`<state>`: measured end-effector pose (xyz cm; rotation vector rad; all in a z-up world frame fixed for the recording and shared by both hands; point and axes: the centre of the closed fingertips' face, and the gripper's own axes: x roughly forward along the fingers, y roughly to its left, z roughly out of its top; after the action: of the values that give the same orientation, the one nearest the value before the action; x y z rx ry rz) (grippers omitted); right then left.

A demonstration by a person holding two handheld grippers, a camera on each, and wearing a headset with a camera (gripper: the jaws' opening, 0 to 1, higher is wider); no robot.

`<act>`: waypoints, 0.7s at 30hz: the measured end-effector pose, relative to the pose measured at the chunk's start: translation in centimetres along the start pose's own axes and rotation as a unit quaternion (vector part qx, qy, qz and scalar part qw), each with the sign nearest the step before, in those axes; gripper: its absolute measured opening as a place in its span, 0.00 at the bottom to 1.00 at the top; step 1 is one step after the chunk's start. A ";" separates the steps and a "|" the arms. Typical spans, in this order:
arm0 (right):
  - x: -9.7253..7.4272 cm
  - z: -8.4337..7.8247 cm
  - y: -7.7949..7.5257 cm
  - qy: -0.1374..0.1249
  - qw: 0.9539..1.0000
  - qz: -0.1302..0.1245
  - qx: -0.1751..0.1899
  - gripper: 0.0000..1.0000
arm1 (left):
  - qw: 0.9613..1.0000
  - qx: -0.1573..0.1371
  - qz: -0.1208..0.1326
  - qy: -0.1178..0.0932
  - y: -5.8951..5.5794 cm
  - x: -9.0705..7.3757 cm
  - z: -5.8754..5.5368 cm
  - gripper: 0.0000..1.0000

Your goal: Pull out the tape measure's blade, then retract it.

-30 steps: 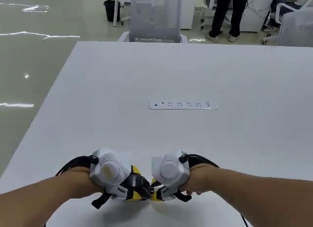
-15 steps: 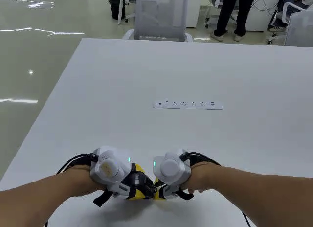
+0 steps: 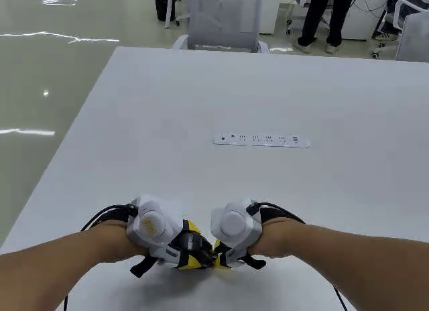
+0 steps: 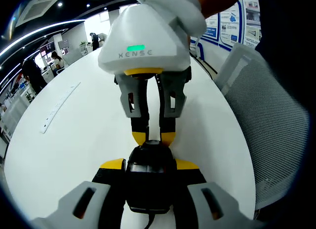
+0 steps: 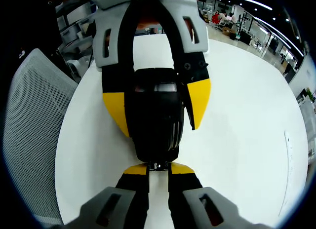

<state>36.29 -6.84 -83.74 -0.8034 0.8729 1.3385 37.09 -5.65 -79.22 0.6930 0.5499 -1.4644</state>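
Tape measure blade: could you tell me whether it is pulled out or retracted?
Retracted: the right gripper pinches the tip against the tape measure; no blade length shows.

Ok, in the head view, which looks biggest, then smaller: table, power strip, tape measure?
1. Table, biggest by far.
2. Power strip, longer.
3. Tape measure, but it's partly hidden and nearer, so these two are unsure.
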 end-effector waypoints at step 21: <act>-0.5 -1.1 -0.2 0.013 1.000 0.000 0.004 0.10 | 1.000 -0.007 -0.002 0.005 0.1 0.1 0.1 0.31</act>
<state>36.43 -8.09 -83.81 -0.8150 0.8989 1.3265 37.19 -5.77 -79.26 0.6899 0.5693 -1.4608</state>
